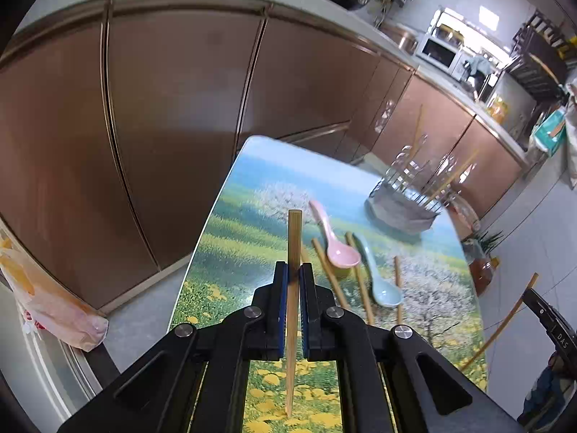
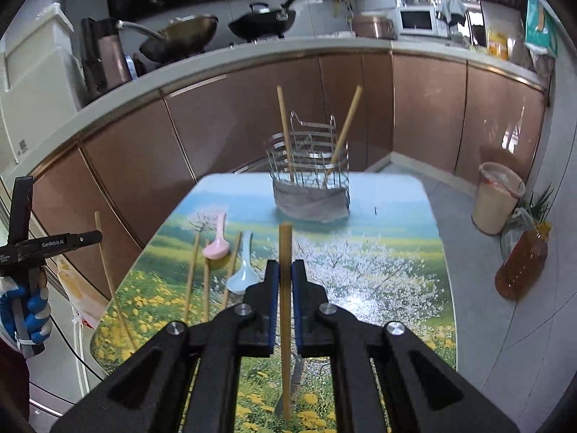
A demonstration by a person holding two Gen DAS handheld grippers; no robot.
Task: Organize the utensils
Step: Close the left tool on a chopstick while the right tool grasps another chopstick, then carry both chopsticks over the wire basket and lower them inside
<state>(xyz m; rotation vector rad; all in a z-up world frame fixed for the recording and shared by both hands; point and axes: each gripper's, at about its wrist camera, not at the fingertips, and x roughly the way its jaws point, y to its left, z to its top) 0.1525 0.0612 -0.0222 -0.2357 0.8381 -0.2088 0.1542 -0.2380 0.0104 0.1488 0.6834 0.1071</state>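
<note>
So each hand-held gripper, left (image 1: 295, 281) and right (image 2: 285, 278), pinches a chopstick (image 1: 293, 310) (image 2: 285, 306) lengthwise along its fingers, thick end forward, over the tabletop (image 2: 378, 288).

Both feeds look evenly bright to me, daylight pouring from a blown-out window (image 1: 488, 18) far back. I see glare streaks on the glossy brown cabinet doors (image 2: 505, 133) and a white sheen on the flower-printed worktop (image 2: 360, 299). Fisheye bending curves everything toward black corners; the wire utensil basket (image 1: 407, 195) looks smeared.
</note>
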